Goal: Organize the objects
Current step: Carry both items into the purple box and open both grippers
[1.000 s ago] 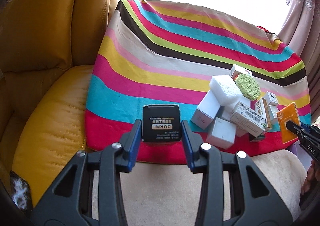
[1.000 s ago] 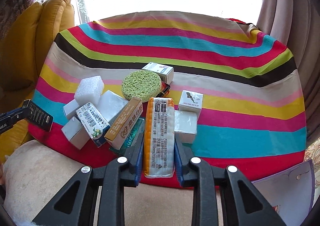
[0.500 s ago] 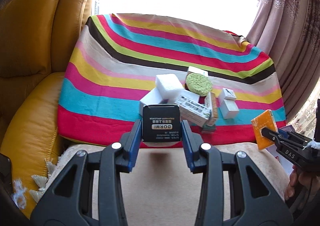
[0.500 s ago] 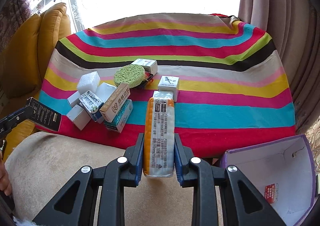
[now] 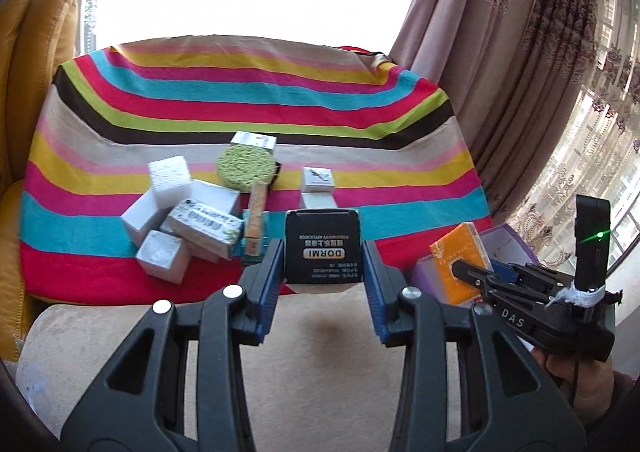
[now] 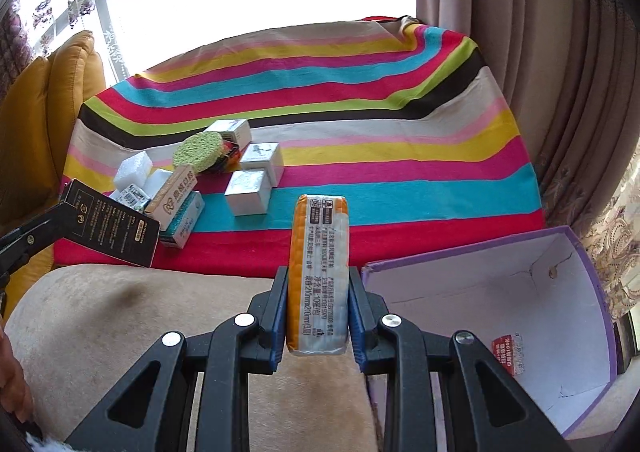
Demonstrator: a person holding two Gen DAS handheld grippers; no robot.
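The left gripper (image 5: 323, 252) is closed on a black box (image 5: 323, 246), its blue pads pressed against the box's two sides; the printed label faces the camera upside down. The box hangs clear of the striped cloth (image 5: 248, 92), over the beige cushion (image 5: 312, 336) in front of it. In the right wrist view the same black box (image 6: 110, 228) shows at the left edge, held off the cloth.

The right gripper (image 6: 318, 308) is clamped on an orange and white packet (image 6: 319, 272), which stands on edge between the fingers and points away from the camera. It is held above the beige cushion (image 6: 140, 316), just left of an open purple box (image 6: 592, 292) with a white inside. In the left wrist view this orange packet (image 5: 460, 264) sits at the tip of the right gripper (image 5: 468, 272), in front of the purple box (image 5: 504, 242).

On the striped cloth lies a heap of small things: a green round sponge (image 5: 245, 166) leaning on a white carton (image 5: 254, 141), a white foam block (image 5: 169, 175) on top of several white boxes (image 5: 162, 260), a barcoded box (image 5: 204, 226), and a tan box (image 5: 256, 218) on edge beside a teal one. Two small silver-white boxes (image 6: 249, 192) stand a little apart to the right of the heap. A yellow leather armchair (image 5: 24, 92) is at the left, curtains (image 5: 520, 72) at the right.
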